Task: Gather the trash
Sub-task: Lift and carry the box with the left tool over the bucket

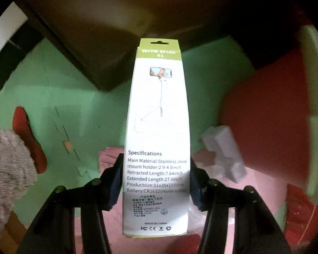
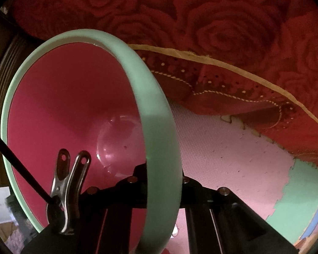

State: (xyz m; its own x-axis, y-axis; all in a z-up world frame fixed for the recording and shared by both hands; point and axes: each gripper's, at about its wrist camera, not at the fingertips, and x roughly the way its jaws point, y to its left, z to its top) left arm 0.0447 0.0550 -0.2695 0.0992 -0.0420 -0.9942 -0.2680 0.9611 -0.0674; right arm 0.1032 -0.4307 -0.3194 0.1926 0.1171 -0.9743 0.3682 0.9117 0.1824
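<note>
Left wrist view. Box (image 1: 156,139): long white carton with green end flaps, printed with a selfie stick picture and a "Specifications" panel. Long axis runs straight out from the left tool (image 1: 155,182), hang-tab end farthest away. Left tool: about half spread, its two pads pressed on the carton's long sides near the close end, pinching it above the floor. Below: green foam floor mat (image 1: 53,97). White foam block (image 1: 224,152) lying ahead and to the right of the tool. Red bin (image 1: 271,114) with pale green rim farther right, seen from outside and blurred.

Right wrist view. Red bin (image 2: 154,110): tilted, mouth turned toward the camera. Right tool (image 2: 162,182): pressed together on the bin's green rim, one finger inside, one outside. Contents: a clear plastic piece (image 2: 118,139) at the bottom. Metal clip (image 2: 67,190) on the tool body, left. Red rose-patterned blanket (image 2: 222,21) beyond the bin.
</note>
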